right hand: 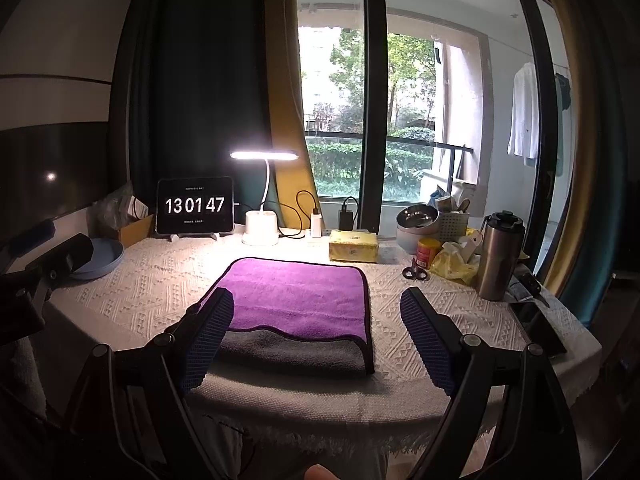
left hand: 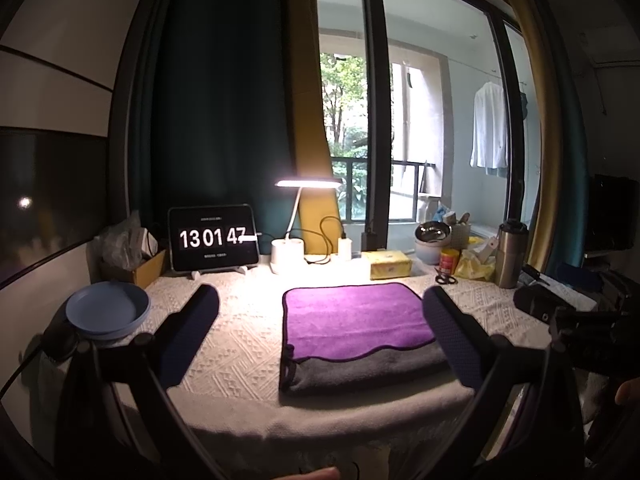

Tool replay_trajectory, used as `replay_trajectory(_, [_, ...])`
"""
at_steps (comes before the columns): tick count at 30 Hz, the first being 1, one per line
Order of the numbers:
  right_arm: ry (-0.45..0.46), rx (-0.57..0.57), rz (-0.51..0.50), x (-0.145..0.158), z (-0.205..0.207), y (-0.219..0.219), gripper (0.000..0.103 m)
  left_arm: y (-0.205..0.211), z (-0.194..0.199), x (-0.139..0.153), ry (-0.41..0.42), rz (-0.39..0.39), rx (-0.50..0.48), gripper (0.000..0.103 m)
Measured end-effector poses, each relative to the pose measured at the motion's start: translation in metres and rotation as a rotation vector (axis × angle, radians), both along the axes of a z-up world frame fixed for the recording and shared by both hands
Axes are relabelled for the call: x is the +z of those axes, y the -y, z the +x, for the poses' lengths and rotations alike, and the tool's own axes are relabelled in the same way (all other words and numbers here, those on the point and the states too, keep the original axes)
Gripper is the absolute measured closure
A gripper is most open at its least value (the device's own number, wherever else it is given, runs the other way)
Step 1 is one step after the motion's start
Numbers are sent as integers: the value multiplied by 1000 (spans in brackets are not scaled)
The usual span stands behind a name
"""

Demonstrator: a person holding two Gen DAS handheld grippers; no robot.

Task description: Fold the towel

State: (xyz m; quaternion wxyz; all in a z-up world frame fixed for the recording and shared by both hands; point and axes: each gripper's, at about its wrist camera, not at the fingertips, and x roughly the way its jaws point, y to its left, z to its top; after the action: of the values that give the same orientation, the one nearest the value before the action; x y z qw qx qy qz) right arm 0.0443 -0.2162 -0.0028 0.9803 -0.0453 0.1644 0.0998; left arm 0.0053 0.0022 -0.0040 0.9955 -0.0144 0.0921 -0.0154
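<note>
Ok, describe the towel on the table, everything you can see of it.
The towel lies flat on the white textured tablecloth, already folded over once: a purple upper layer with dark piping and a wavy near edge rests on a grey layer that sticks out toward the camera. It looks soft and plush. It sits in front of the lit desk lamp. The left gripper and right gripper are open, neither touching it.

You face a table (left hand: pixel 240 344) draped in a white knitted cloth, pushed against a tall window (right hand: pixel 412 120) with dark frames, green curtains (left hand: pixel 216 100) and a balcony with trees beyond. A lit desk lamp (right hand: pixel 264 156) glows at the back beside a tablet clock (right hand: pixel 195 205) reading 13 01 47.
</note>
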Motion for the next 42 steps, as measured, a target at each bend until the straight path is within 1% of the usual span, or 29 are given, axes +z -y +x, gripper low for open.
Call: replay_trajectory(42, [-15, 5, -3, -8, 4, -5, 15, -3, -2, -6, -20, -9, 11, 0])
